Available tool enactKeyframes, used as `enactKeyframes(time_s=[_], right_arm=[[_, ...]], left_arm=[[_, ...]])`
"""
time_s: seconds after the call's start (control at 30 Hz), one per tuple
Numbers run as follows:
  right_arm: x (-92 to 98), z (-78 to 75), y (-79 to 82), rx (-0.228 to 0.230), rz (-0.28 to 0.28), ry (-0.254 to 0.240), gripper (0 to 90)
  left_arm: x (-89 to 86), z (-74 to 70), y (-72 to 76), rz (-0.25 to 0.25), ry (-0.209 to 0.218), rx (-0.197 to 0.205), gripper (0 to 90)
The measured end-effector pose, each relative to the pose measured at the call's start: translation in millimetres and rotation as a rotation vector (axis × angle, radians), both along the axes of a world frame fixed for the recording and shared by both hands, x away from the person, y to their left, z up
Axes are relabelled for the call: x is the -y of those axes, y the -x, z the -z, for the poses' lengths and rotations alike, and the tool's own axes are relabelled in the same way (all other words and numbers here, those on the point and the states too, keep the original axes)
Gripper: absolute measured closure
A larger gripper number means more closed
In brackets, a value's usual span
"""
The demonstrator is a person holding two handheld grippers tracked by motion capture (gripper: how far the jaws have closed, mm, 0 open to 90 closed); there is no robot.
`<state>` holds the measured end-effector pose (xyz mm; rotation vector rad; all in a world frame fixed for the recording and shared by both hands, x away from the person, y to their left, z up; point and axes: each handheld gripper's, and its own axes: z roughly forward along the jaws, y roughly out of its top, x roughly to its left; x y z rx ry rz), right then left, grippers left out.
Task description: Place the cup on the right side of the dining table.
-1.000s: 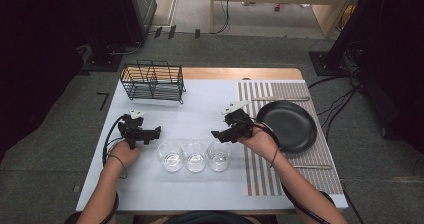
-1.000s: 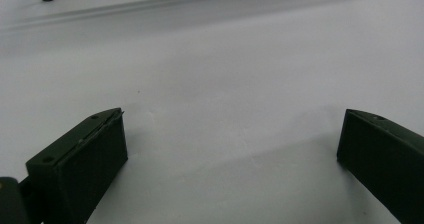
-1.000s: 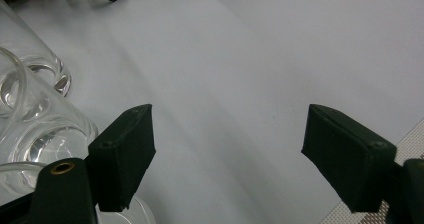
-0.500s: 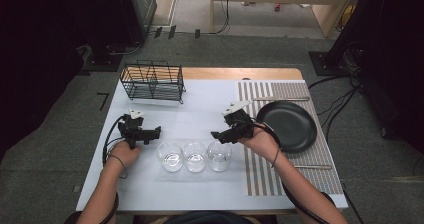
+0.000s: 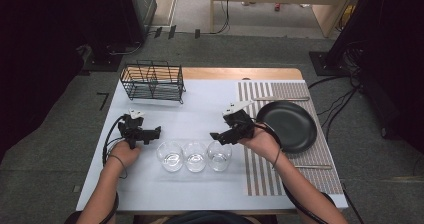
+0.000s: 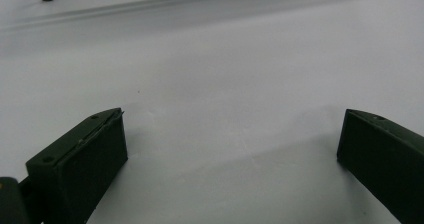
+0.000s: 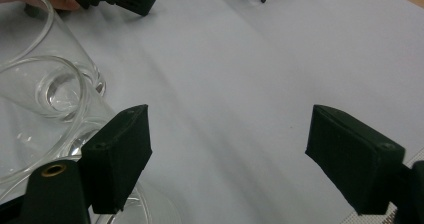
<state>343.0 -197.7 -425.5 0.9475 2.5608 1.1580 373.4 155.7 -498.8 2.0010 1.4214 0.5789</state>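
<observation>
My left claw (image 5: pixel 156 131) and right claw (image 5: pixel 216 135), both released and empty, flank three glasses (image 5: pixel 195 156) at frame centre. They sit lined up on the table (image 5: pixel 210 99), apparently within easy reach.

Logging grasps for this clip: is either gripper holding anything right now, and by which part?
Nothing is held. The left gripper and right gripper both stand open over the white table, beside three clear glasses.

Three clear drinking glasses, left (image 5: pixel 171 156), middle (image 5: pixel 195 156) and right (image 5: pixel 219 155), stand upright and empty in a close row near the front edge of the white table (image 5: pixel 205 109), their rims touching or nearly so.
</observation>
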Motion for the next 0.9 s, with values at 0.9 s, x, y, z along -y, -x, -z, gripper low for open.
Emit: enactKeyframes(time_s=[0.9], right_arm=[[-8.4,-7.9,11.7,0.008,-0.125,-0.067,0.0]], left_arm=[[0.0,0.0,0.0,0.000,0.000,0.000,0.0]])
